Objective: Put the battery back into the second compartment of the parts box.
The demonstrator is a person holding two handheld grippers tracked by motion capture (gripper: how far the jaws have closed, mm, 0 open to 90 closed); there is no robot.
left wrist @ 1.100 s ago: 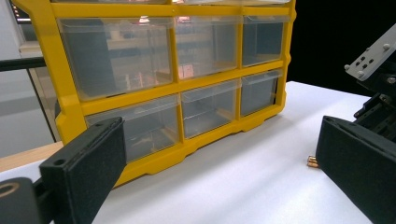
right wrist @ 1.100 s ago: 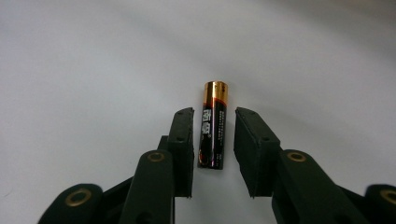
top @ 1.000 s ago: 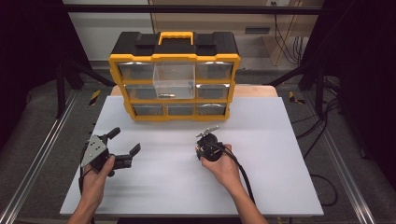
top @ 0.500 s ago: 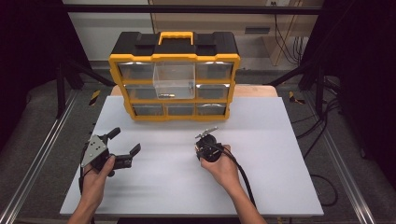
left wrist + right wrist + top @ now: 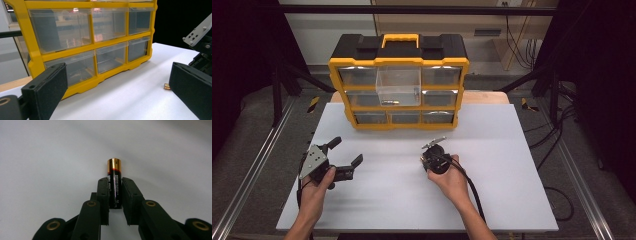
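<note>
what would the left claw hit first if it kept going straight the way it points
Probably the yellow drawer box: the left claw faces its lower clear drawers across bare white table. The small battery lies off toward one jaw, likely missed.

A yellow organizer (image 5: pixel 398 80) with a black lid and clear drawers sits at twelve o'clock on a white counter (image 5: pixel 512 165). A black battery (image 5: pixel 114 185) has a gold tip.
</note>
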